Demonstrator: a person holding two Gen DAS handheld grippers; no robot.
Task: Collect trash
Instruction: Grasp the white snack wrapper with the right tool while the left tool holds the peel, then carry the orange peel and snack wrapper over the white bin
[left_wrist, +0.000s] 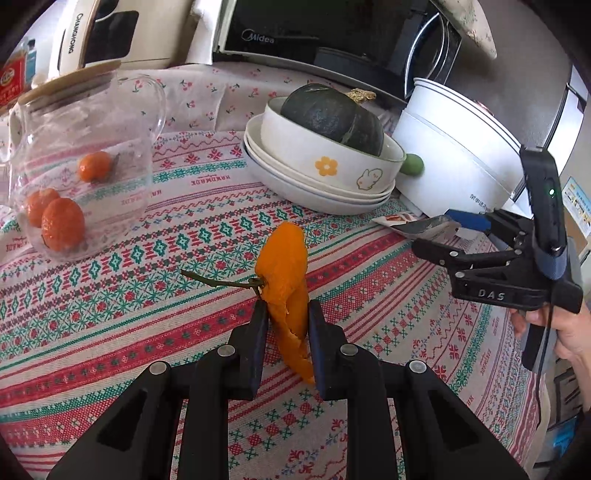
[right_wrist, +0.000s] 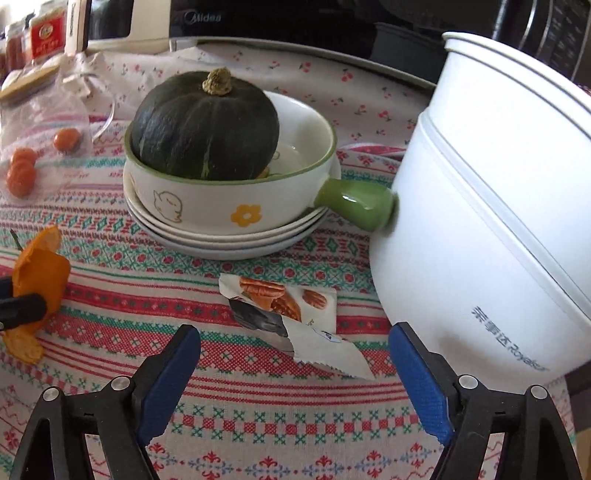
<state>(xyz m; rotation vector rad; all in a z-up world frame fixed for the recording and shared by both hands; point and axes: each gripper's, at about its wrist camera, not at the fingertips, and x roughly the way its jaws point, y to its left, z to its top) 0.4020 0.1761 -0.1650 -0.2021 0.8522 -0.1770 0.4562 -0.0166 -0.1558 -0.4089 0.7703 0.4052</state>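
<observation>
Orange peel, with a thin green stem sticking out to one side, is pinched upright between the blue pads of my left gripper, which is clamped tight on it above the patterned tablecloth of the table. From my right wrist view the same peel shows at the far left edge, held by that black finger.

The other piece of trash, a torn nut wrapper printed with pecans, lies flat on the cloth just in front of my right gripper. That gripper's fingers stand wide apart, one on each side of the wrapper's near corner, not pressing on it. In the left wrist view my right hand grips the handle of that tool.

Beyond the wrapper, a dark green squash sits in a handled bowl stacked on white plates. The bowl's green handle touches a white cooker pot. Small oranges lie behind a clear glass jug on the left.
</observation>
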